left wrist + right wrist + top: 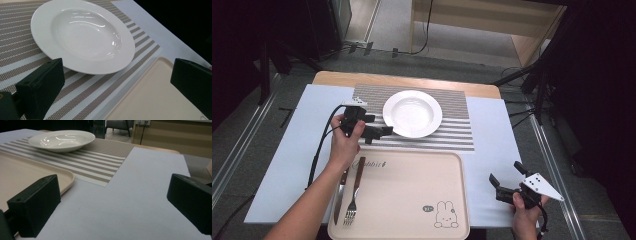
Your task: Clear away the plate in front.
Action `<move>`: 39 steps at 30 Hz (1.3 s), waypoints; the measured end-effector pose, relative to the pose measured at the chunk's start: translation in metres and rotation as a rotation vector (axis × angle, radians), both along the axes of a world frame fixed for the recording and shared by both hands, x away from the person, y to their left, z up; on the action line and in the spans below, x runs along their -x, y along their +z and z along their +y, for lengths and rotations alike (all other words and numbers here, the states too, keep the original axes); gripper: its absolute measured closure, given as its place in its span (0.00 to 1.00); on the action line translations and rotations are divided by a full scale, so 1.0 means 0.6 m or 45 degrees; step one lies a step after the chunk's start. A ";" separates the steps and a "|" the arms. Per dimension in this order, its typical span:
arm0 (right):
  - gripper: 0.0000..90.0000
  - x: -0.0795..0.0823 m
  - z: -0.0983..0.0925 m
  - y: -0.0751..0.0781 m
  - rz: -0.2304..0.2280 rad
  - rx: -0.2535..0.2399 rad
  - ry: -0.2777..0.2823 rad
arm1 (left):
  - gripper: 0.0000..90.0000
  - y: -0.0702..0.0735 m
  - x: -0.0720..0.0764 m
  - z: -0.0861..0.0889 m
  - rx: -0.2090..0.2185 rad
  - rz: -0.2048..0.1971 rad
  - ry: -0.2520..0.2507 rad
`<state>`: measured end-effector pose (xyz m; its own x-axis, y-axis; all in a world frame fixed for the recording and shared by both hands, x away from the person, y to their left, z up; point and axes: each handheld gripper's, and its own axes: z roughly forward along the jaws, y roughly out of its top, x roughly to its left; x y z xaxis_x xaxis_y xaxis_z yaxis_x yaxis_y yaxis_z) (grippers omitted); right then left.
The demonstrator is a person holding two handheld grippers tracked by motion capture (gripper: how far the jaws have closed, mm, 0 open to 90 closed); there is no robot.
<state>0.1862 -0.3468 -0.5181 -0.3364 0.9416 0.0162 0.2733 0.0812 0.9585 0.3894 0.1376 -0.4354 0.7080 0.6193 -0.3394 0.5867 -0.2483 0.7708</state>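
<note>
Grey floor and dark room edges around my pale blue table, striped placemat at the far side, beige tray near me. White glossy deep plate sits on the placemat, empty. My left gripper is spread just beside its rim; my right gripper is spread over bare table.

right gripper: jaws wide apart, nothing between them | between the fingers: bare pale table | behind left finger: beige tray corner | beyond the tray: striped placemat, white plate resting on it, far ahead-left of the fingers
</note>
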 end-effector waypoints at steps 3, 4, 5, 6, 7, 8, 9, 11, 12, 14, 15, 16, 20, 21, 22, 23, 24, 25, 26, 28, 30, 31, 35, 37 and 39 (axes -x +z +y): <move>0.00 0.000 0.001 0.000 0.000 0.004 0.003 | 0.00 -0.001 -0.008 -0.003 -0.002 0.001 0.000; 0.00 0.000 0.001 0.000 -0.001 0.005 0.003 | 0.00 -0.001 -0.011 -0.005 0.000 0.002 0.003; 0.00 0.000 0.001 0.000 -0.001 0.004 0.003 | 0.00 -0.002 -0.013 -0.006 0.003 0.005 0.005; 0.00 0.000 0.001 0.000 -0.001 0.003 0.002 | 0.00 -0.002 -0.016 -0.008 0.007 0.008 0.005; 0.00 0.000 0.000 0.000 0.000 0.002 0.002 | 0.00 -0.003 -0.019 -0.009 0.008 0.010 0.005; 0.00 0.000 0.000 -0.001 -0.001 0.001 0.003 | 0.00 -0.003 -0.021 -0.010 0.014 0.017 0.010; 0.00 -0.001 0.000 -0.001 -0.001 0.002 0.003 | 0.00 -0.004 -0.024 -0.011 0.020 0.020 0.007; 0.00 -0.001 0.000 -0.001 -0.001 0.002 0.005 | 0.00 -0.006 -0.030 -0.014 0.024 0.028 0.013; 0.00 -0.001 0.000 -0.001 -0.002 0.001 0.005 | 0.00 -0.007 -0.033 -0.015 0.019 0.030 0.013; 0.00 0.000 0.000 -0.001 -0.002 0.000 0.008 | 0.00 -0.007 -0.039 -0.018 0.017 0.033 0.018; 0.00 0.000 0.000 -0.001 -0.002 -0.001 0.009 | 0.00 -0.007 -0.041 -0.019 0.014 0.034 0.021; 0.00 0.000 0.000 0.000 -0.003 0.000 0.010 | 0.00 -0.007 -0.044 -0.021 0.017 0.033 0.023; 0.00 0.000 0.000 0.000 -0.002 0.001 0.012 | 0.00 -0.009 -0.050 -0.027 0.016 0.030 0.024; 0.00 0.000 0.000 0.000 -0.001 0.000 0.012 | 0.00 -0.011 -0.051 -0.029 0.011 0.033 0.027; 0.00 -0.001 -0.001 0.000 -0.002 0.000 0.013 | 0.00 -0.013 -0.053 -0.029 0.004 0.032 0.026; 0.00 -0.001 -0.001 -0.001 -0.003 0.000 0.013 | 0.00 -0.016 -0.055 -0.030 0.004 0.039 0.032; 0.00 -0.001 -0.001 0.000 -0.002 0.000 0.014 | 0.00 -0.018 -0.058 -0.029 0.004 0.041 0.031; 0.00 -0.001 -0.001 -0.001 -0.003 0.001 0.015 | 0.00 -0.020 -0.061 -0.028 0.006 0.051 0.037; 0.00 -0.001 -0.001 -0.001 -0.002 0.002 0.015 | 0.00 -0.022 -0.063 -0.027 0.009 0.057 0.046; 0.00 -0.001 -0.001 -0.001 -0.003 0.002 0.016 | 0.00 -0.026 -0.068 -0.024 0.021 0.065 0.061; 0.00 -0.001 -0.001 -0.001 -0.002 0.001 0.017 | 0.00 -0.028 -0.072 -0.021 0.029 0.074 0.070; 0.00 -0.001 -0.001 -0.001 -0.002 0.001 0.019 | 0.00 -0.030 -0.074 -0.021 0.031 0.077 0.076; 0.00 -0.001 -0.001 -0.001 -0.001 0.002 0.019 | 0.00 -0.034 -0.082 -0.017 0.038 0.095 0.098; 0.00 -0.001 -0.001 -0.001 -0.001 0.002 0.021 | 0.00 -0.035 -0.087 -0.017 0.026 0.100 0.103; 0.00 -0.002 -0.001 -0.001 -0.001 0.001 0.022 | 0.00 -0.036 -0.092 -0.019 0.020 0.103 0.106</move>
<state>0.1872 -0.3473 -0.5186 -0.3527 0.9356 0.0152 0.2714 0.0868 0.9586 0.4446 0.1263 -0.4571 0.6244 0.6688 -0.4034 0.6652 -0.1847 0.7235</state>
